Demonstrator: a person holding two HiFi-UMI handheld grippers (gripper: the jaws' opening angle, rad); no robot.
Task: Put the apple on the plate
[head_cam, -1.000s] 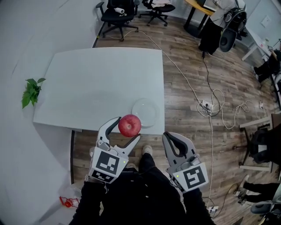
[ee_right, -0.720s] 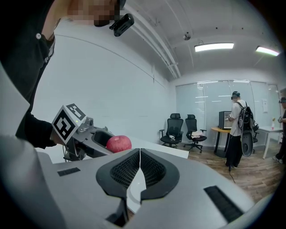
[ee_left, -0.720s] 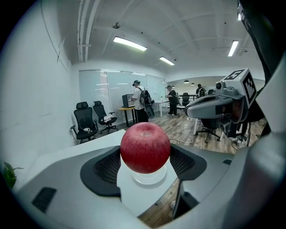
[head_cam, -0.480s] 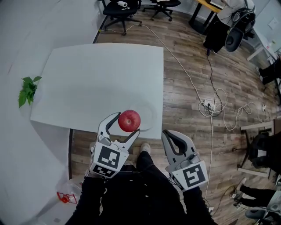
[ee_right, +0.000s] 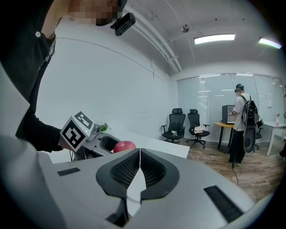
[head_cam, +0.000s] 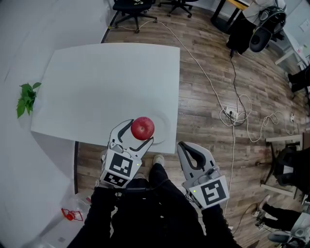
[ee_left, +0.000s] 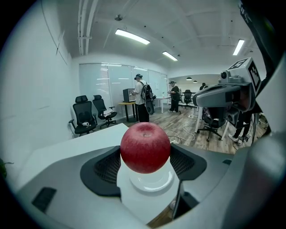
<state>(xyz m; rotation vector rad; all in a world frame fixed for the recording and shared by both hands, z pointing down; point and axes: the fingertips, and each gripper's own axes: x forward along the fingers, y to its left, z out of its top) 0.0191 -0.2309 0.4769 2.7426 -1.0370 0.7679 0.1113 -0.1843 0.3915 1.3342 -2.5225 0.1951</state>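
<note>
A red apple (head_cam: pixel 143 128) is clamped between the jaws of my left gripper (head_cam: pixel 140 131), held above the near right corner of the white table (head_cam: pixel 106 82). A clear glass plate (head_cam: pixel 163 127) lies on that corner, partly hidden under the apple. In the left gripper view the apple (ee_left: pixel 145 147) hangs directly over the plate (ee_left: pixel 152 181), apart from it. My right gripper (head_cam: pixel 188 151) is shut and empty, off the table's near edge, right of the left one. From the right gripper view the apple (ee_right: pixel 124 146) shows just beyond the closed jaws.
A small green plant (head_cam: pixel 25 99) sits left of the table. Black office chairs (head_cam: pixel 133 7) stand beyond the far edge. Cables and a power strip (head_cam: pixel 230 115) lie on the wooden floor at right. People stand far off (ee_left: pixel 143 103).
My left gripper has carried the apple forward from the table's near edge to over the plate. The right gripper has stayed where it was, shut.
</note>
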